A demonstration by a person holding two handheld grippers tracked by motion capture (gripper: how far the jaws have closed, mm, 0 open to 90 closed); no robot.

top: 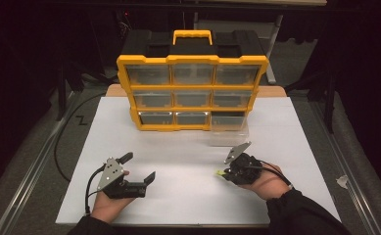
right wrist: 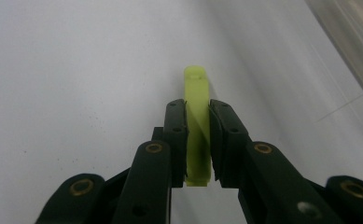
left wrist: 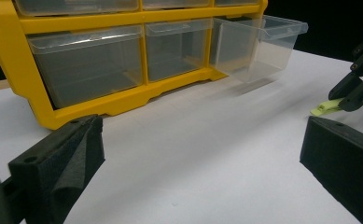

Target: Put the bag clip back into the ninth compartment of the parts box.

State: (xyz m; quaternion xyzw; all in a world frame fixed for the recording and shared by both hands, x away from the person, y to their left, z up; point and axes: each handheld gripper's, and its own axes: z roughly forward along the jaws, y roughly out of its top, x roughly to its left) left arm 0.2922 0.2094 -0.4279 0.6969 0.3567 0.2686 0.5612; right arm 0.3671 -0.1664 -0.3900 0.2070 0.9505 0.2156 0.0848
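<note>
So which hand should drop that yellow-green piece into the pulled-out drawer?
Probably the right. The right gripper is already shut on the yellow-green piece, and the pulled-out drawer lies just ahead of it. The left gripper is open and farther away.

- A yellow and black drawer cabinet [top: 192, 85] stands upright at the far middle of the white table [top: 188, 196], with clear drawers in three rows.
- The bottom-right clear drawer [top: 228, 129] is pulled out toward the person and rests on the table.
- The left gripper [top: 140, 169] lies near the front left, jaws spread wide apart with nothing between them, held in a hand.
- The right gripper [top: 224, 174] sits front right, well short of the drawer, pointing left and down.
- At its tip shows a small yellow-green piece [top: 220, 173], seemingly pinched between the jaws, low over the table.
</note>
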